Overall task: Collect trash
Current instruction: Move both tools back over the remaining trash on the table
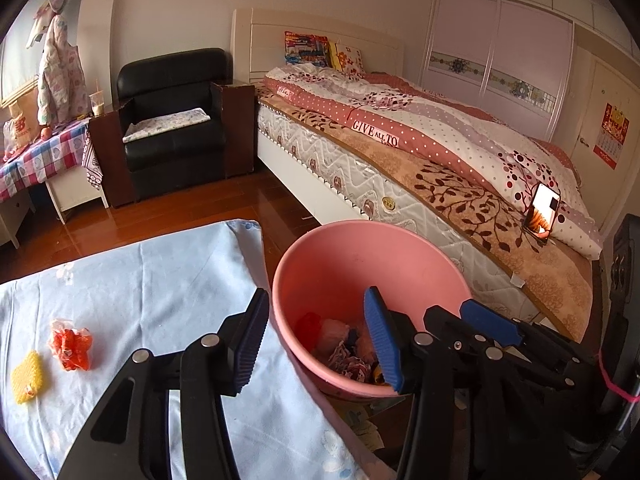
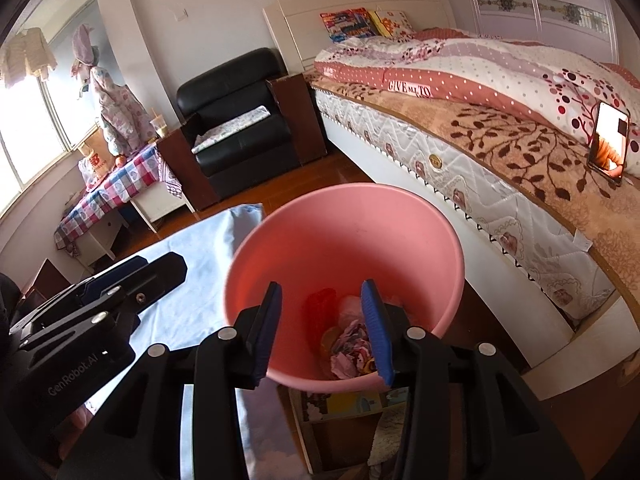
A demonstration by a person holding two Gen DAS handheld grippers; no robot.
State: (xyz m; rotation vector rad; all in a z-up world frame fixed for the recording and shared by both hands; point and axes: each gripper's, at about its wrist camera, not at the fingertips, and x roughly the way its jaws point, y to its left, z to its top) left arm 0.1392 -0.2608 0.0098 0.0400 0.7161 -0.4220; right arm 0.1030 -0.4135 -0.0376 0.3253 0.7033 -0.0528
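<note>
A pink bin (image 1: 320, 256) stands beside the table covered in a light blue cloth (image 1: 160, 280); it also shows in the right wrist view (image 2: 344, 224). Crumpled wrappers (image 1: 348, 360) lie in its bottom, seen too in the right wrist view (image 2: 352, 344). An orange wrapper (image 1: 71, 344) and a yellow piece (image 1: 26, 376) lie on the cloth at left. My left gripper (image 1: 320, 340) is open and empty, straddling the bin's near rim. My right gripper (image 2: 324, 332) is open and empty above the bin, and appears in the left wrist view (image 1: 492, 328).
A bed (image 1: 440, 152) with a phone (image 1: 542, 212) on it runs along the right. A black armchair (image 1: 176, 120) and a checked-cloth side table (image 1: 40, 152) stand at the back. Wooden floor (image 1: 160, 216) lies between. A shelf (image 2: 352, 408) sits under the bin.
</note>
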